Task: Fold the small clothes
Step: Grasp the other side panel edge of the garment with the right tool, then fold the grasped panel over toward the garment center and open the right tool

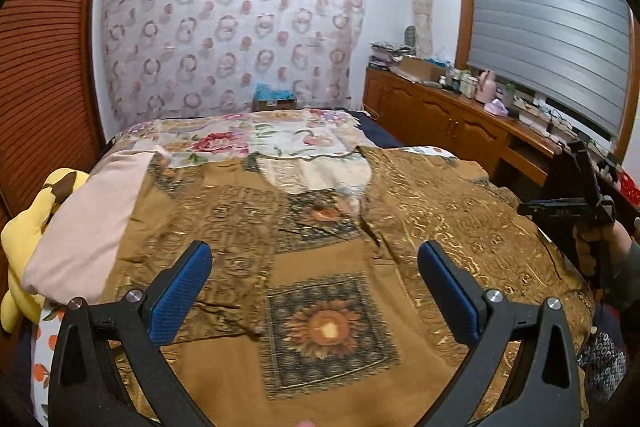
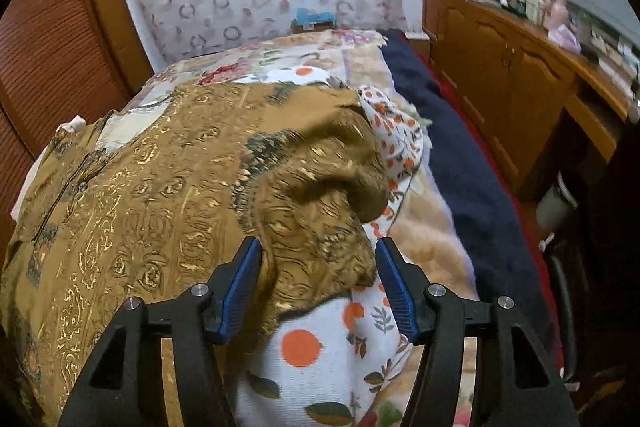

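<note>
A brown shirt with gold patterns and sunflower squares [image 1: 320, 227] lies spread across the bed. My left gripper [image 1: 314, 267] hovers over its lower middle, jaws wide open with nothing between them. In the right wrist view the shirt [image 2: 160, 187] fills the left side, and its sleeve [image 2: 320, 203] is bunched up at the right edge. My right gripper [image 2: 318, 243] straddles that bunched sleeve. The left pad [image 2: 240, 287] is against the cloth, while the right pad [image 2: 396, 291] stands clear of it. A hand holds the right gripper [image 1: 588, 187] at the far right of the left wrist view.
A folded pink cloth [image 1: 92, 219] and a yellow plush toy [image 1: 24, 239] lie at the bed's left edge. A floral quilt [image 1: 248, 139] covers the far end, and a white sheet with orange prints [image 2: 320, 347] lies beneath the shirt. A navy blanket [image 2: 460, 155] and a wooden cabinet [image 1: 440, 115] are on the right.
</note>
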The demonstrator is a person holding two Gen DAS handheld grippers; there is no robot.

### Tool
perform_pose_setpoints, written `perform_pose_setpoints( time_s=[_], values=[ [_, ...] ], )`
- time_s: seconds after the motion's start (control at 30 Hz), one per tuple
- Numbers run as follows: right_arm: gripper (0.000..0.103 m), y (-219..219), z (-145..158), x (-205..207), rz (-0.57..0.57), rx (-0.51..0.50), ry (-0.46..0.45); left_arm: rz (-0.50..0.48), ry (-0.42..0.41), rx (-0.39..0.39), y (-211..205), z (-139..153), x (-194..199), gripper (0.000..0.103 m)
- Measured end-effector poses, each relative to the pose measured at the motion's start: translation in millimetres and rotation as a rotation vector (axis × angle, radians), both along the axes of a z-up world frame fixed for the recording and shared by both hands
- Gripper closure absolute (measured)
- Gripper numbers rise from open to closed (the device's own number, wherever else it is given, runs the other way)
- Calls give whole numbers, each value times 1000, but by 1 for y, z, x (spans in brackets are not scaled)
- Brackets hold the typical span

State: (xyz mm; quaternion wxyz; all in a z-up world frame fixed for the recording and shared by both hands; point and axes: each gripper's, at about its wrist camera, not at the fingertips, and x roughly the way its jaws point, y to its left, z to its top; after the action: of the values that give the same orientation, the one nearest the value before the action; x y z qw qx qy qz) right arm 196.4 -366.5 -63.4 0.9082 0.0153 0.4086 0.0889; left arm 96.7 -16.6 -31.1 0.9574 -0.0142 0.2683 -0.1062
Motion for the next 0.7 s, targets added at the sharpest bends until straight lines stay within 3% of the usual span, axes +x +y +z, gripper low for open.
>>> perform_pose_setpoints(
  time_s=[0.2,0.27,0.33,0.37,0.4,0.7],
  values=[
    [52,-6,3,25,2,69,39,-51,4,31,-16,-3,-4,0],
    [68,-6,5,27,9,80,39,-55,11,28,-17,-4,-5,0],
    [73,-8,5,22,11,54,24,-59,20,27,-17,-7,-6,0],
    [89,-7,6,20,9,30,13,-59,23,31,-17,-8,-6,0],
    [92,-5,7,17,8,0,3,-58,25,38,-17,-9,-7,0],
    [97,13,34,6,60,-61,-114,-59,10,38,-18,-4,-13,0]
  ],
)
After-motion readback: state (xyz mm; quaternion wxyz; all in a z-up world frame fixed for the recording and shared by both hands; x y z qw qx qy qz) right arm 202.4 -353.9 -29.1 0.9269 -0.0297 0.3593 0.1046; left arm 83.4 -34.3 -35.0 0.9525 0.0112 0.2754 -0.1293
